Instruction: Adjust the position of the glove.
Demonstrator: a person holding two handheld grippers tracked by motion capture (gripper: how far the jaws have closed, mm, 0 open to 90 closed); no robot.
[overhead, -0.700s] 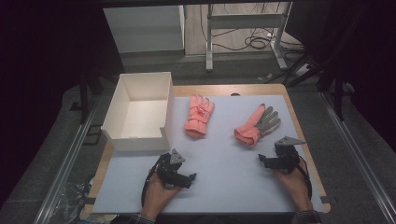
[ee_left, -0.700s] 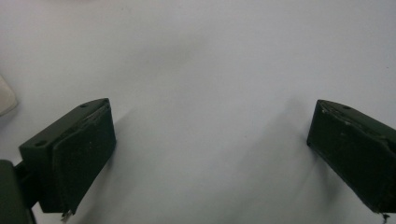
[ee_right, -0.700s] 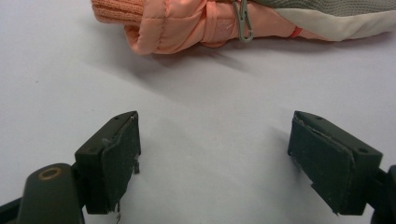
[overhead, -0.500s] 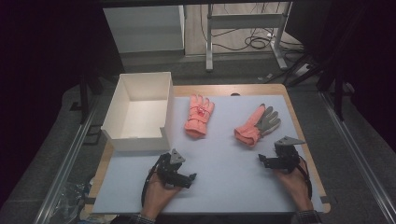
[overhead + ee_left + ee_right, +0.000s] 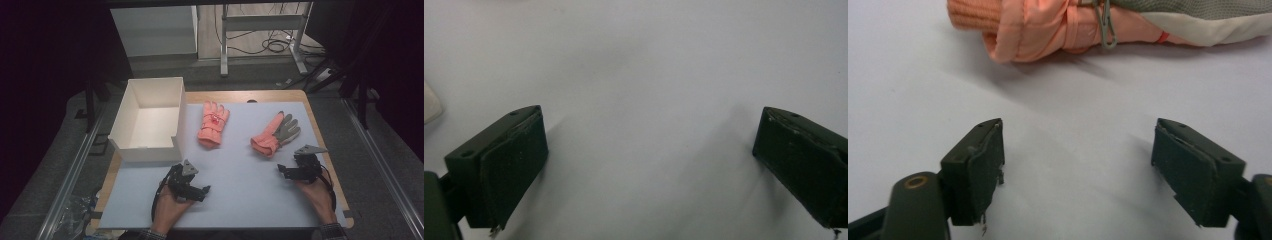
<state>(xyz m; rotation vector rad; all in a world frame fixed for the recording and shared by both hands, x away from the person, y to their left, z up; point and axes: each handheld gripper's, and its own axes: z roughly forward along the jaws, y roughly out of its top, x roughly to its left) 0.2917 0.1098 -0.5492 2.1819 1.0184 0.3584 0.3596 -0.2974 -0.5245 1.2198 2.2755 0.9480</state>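
Note:
Two salmon-pink gloves lie on the pale mat [image 5: 240, 172]. The left glove [image 5: 213, 125] lies back up near the box. The right glove [image 5: 276, 134] lies with its grey palm up, fingers pointing away. My left gripper [image 5: 192, 186] rests low on the mat at the front left; its jaws [image 5: 649, 130] stand open with bare mat between them. My right gripper [image 5: 292, 171] rests at the front right, just short of the right glove's cuff. It stands open [image 5: 1078, 132] and holds nothing, with the cuff of that glove [image 5: 1048, 30] a little ahead of the jaws.
An open white box [image 5: 150, 120], empty inside, stands at the back left of the table. The wooden table edge [image 5: 334, 175] runs close to the right hand. Beyond the table are a desk frame and cables on the floor [image 5: 275, 45].

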